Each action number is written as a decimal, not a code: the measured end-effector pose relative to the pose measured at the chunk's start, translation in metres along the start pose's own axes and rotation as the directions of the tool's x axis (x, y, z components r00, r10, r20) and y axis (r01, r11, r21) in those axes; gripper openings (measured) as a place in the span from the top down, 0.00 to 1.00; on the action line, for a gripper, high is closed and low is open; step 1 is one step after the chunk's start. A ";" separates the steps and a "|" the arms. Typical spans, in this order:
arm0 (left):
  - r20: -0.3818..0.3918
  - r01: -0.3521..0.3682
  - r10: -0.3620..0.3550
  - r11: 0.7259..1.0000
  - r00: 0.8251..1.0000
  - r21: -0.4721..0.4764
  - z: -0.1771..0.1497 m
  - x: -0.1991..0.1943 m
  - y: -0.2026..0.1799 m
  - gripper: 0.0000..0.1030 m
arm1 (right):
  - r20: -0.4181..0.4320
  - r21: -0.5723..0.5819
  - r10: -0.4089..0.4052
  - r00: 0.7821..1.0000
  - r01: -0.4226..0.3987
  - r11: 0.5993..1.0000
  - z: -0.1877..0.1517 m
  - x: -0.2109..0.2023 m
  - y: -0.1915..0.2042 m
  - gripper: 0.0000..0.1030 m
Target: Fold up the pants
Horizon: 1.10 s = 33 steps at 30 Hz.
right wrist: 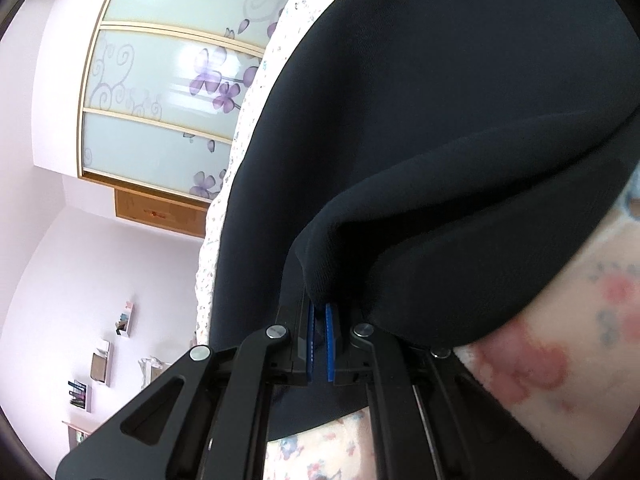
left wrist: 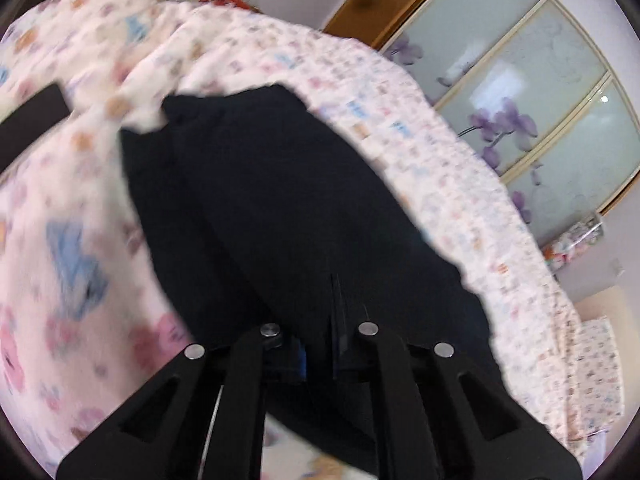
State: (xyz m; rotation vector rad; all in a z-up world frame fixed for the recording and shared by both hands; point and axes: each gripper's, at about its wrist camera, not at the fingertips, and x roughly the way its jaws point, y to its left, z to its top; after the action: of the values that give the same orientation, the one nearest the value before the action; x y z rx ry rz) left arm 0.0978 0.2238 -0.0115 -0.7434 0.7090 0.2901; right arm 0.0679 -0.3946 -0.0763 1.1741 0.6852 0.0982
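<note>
The right gripper (right wrist: 320,316) is being kept closed on a bunched edge of the black pants (right wrist: 440,120); a fold of the dark cloth is seen pinched between its blue pads (right wrist: 329,340), and from there the fabric is draping away over the patterned bedspread (right wrist: 540,352). The left gripper (left wrist: 320,332) is also being held closed, its fingers drawn together over the near edge of the pants (left wrist: 280,200); because of blur and dark cloth against dark fingers, it cannot be told for certain from this view whether cloth is being clamped there, though it is judged likely.

The pants are being kept on the bed, stretched lengthwise from near to far, with a floral blanket (left wrist: 72,240) lying to the left and overlapping their far end. A long lengthwise crease is showing in the left wrist view, so the legs are judged to be already laid one over the other. A crosswise fold is judged to be in hand, with the near edge being taken up at two points. Carrying that edge toward the far end and smoothing the stack are still being left to do. To the right, frosted wardrobe doors (left wrist: 540,100) with purple flowers are showing.
</note>
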 end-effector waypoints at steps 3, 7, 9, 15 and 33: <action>0.024 -0.030 0.031 0.999 0.999 -0.021 -0.012 0.007 0.006 0.92 | 0.017 -0.001 -0.002 1.000 0.002 1.000 0.001 -0.008 -0.003 0.96; 0.075 -0.059 0.060 0.998 0.995 -0.015 -0.029 0.008 0.010 0.91 | 0.049 0.002 -0.010 0.999 0.009 1.000 -0.002 -0.021 -0.004 0.96; 0.093 -0.076 0.076 0.997 0.993 -0.007 -0.033 0.006 0.009 0.89 | 0.056 -0.015 -0.030 0.998 0.030 0.999 -0.003 -0.025 -0.003 0.96; 0.169 -0.148 0.142 0.989 0.975 0.022 -0.047 -0.016 -0.004 0.53 | 0.004 -0.066 -0.144 0.990 0.144 0.987 -0.004 -0.030 -0.001 0.95; 0.264 -0.005 -0.126 0.895 0.956 0.446 -0.126 -0.033 -0.108 0.02 | 0.398 -0.219 -0.339 0.852 0.447 0.867 0.096 -0.204 -0.010 0.60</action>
State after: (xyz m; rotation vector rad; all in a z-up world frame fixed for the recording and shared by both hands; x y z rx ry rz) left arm 0.0643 0.0581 0.0010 -0.2765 0.4482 0.1631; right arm -0.0456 -0.5611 0.0254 0.7042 0.5599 -0.3418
